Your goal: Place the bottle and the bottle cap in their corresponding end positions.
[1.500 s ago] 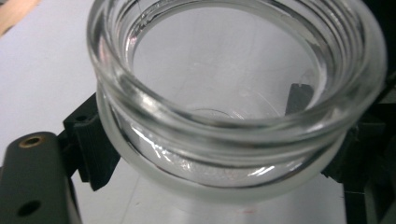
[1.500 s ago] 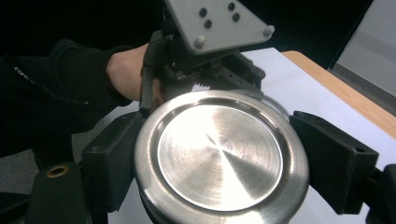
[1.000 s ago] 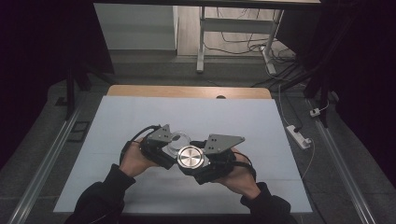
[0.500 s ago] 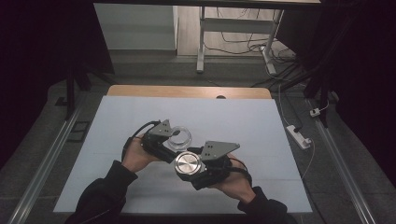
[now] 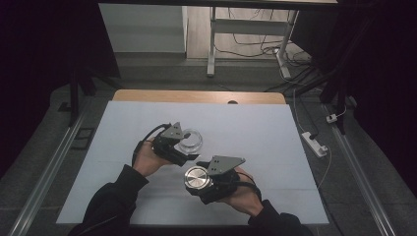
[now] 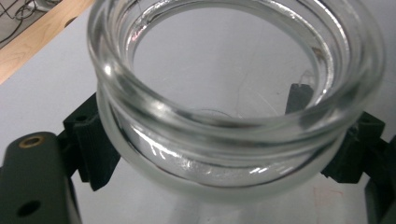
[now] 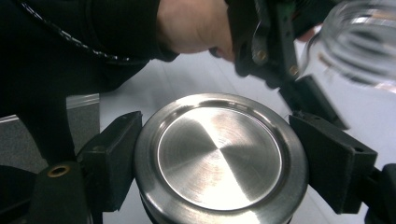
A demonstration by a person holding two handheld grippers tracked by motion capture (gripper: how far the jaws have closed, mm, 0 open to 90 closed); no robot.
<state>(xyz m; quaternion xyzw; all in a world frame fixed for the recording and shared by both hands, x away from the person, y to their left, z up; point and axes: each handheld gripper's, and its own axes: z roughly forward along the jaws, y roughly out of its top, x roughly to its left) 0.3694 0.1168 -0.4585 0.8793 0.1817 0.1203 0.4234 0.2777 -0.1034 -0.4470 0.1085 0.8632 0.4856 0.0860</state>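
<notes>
**Jar and lid apart, one in each gripper**

High view: left gripper is clamped on the clear glass jar, roughly mid-table, slightly left of centre. Right gripper is clamped on the round metal lid, nearer the person and a bit to the right of the jar. Jar and lid are near each other, not touching. Both sit over the white table cover, well in from all four edges. The bare wooden strip along the far edge is well clear of both. Plenty of bare cover to the right and on the far side; less on the near side, where the forearms come in. A white power strip lies on the floor off the right edge, well apart from the hands.

Left gripper view: jar mouth faces the camera, thick rim, open, inside looks empty. Black jaws press on the jar just below the rim, one each side. White cover behind; wooden edge strip at top left.

Right gripper view: brushed lid flat side up, jaws tight on its rim left and right. Beyond it, the other hand and its gripper, with the jar blurred at top right, clear of the lid. White cover visible between them.
</notes>
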